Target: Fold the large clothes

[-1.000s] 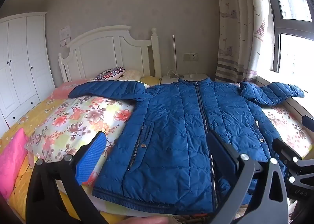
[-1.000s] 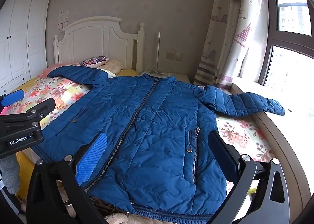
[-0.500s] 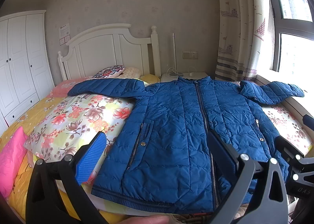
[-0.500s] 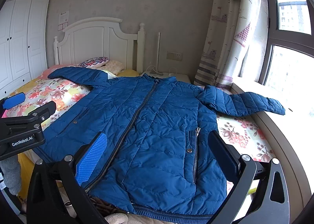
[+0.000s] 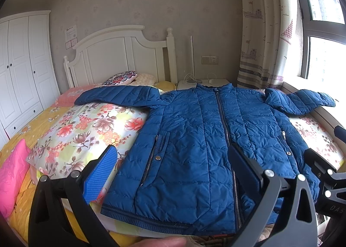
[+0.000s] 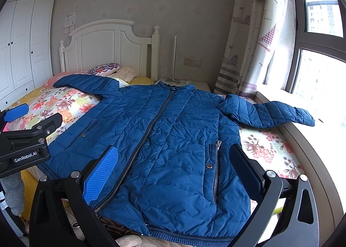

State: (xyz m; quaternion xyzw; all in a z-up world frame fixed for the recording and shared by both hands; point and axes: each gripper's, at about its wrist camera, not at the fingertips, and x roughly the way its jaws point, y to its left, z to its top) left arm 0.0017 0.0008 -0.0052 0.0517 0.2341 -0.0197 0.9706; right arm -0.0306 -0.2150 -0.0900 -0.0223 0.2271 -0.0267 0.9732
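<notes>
A blue quilted jacket (image 5: 194, 139) (image 6: 173, 134) lies flat and zipped on the bed, front up, collar toward the headboard. Its left sleeve (image 5: 116, 95) stretches over the floral quilt; its right sleeve (image 6: 270, 113) reaches onto the window sill. My left gripper (image 5: 173, 169) hovers open above the hem's left half, nothing between its fingers. My right gripper (image 6: 175, 169) hovers open above the hem's right half, also empty. The left gripper (image 6: 23, 121) shows at the left edge of the right wrist view.
A floral quilt (image 5: 86, 130) covers the bed, with a pink pillow (image 5: 10, 173) at the left. White headboard (image 5: 121, 52), bedside table (image 5: 203, 82) and curtain (image 5: 263, 31) stand behind. A window sill (image 6: 320, 160) runs along the right. A white wardrobe (image 5: 19, 63) lines the left wall.
Both grippers have stayed open and nearly still; the views shifted only slightly. The jacket has not moved.
</notes>
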